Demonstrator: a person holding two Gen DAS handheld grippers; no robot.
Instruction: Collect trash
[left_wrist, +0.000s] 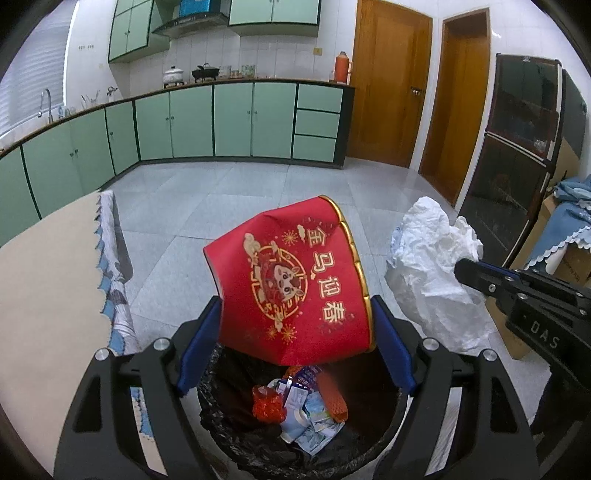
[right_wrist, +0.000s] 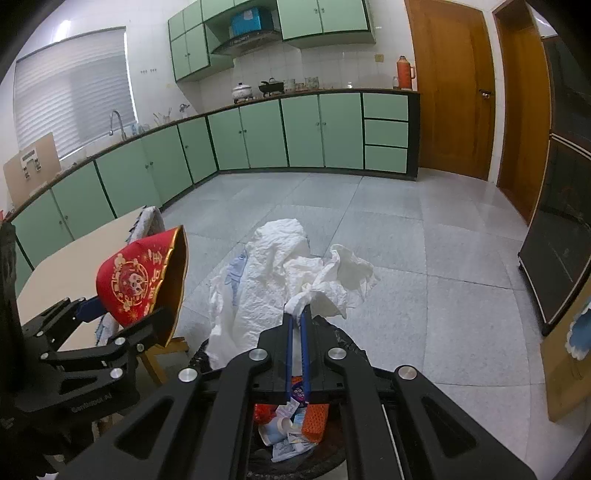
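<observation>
My left gripper (left_wrist: 295, 314) is shut on a red paper box with gold print (left_wrist: 291, 280) and holds it above a bin lined with a black bag (left_wrist: 229, 435). The bin holds several wrappers and a red packet. The red box also shows at the left of the right wrist view (right_wrist: 142, 280). My right gripper (right_wrist: 298, 314) is shut on crumpled white paper and plastic (right_wrist: 280, 273) and holds it over the same bin (right_wrist: 343, 339). The white bundle shows in the left wrist view (left_wrist: 432, 258) beside the red box.
A beige table (left_wrist: 48, 280) with a blue-trimmed cloth stands at the left. Green kitchen cabinets (left_wrist: 232, 118) line the far wall, wooden doors (left_wrist: 388, 85) at the right. A dark cabinet (left_wrist: 517, 140) and a cardboard box (left_wrist: 569, 258) stand to the right. Grey tiled floor (right_wrist: 424, 229) lies ahead.
</observation>
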